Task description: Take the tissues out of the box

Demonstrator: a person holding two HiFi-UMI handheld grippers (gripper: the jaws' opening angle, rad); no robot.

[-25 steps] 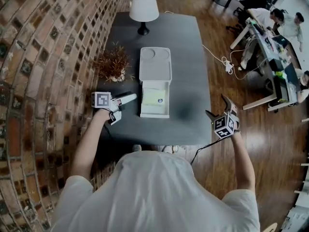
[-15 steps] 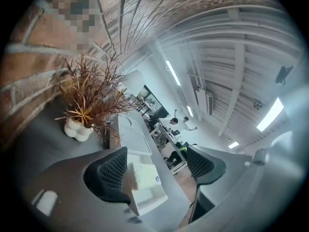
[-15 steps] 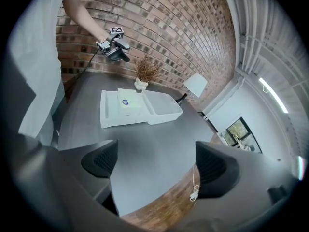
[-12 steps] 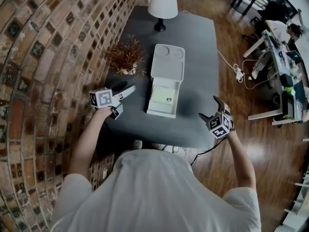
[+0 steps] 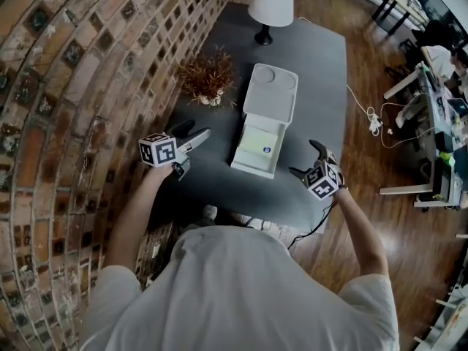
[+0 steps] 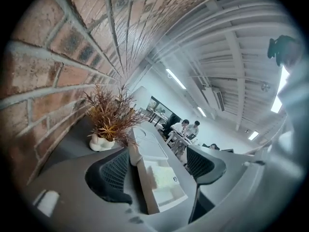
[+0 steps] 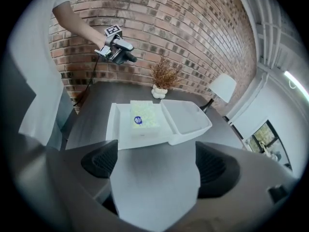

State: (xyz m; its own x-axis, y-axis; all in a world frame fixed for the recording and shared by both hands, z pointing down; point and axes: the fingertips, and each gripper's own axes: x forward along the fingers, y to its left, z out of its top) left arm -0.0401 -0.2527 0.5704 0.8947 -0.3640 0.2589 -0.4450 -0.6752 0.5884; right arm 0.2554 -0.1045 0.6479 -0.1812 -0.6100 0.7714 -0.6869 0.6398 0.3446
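An open white box [image 5: 249,161] lies on the dark table [image 5: 322,72], its lid [image 5: 274,93] flipped back away from me. Inside rests a pale yellow-green tissue pack [image 5: 259,142] with a blue sticker. My left gripper [image 5: 199,128] hovers left of the box, jaws apart and empty. My right gripper [image 5: 302,158] is open over the table's near right part, just right of the box. The right gripper view looks past the right gripper [image 7: 157,163] at the tissue pack [image 7: 144,115] from the side. In the left gripper view, the left gripper [image 6: 159,170] frames the tissue pack [image 6: 163,175].
A dried plant in a white vase [image 5: 208,75] stands by the brick wall, left of the lid. A white lamp [image 5: 270,6] is at the far end. A cable [image 5: 365,112] runs off the table's right side. Desks with people stand at the far right.
My right gripper has moved left from beyond the table's right edge to over the table beside the box. The left gripper has kept its place left of the box.
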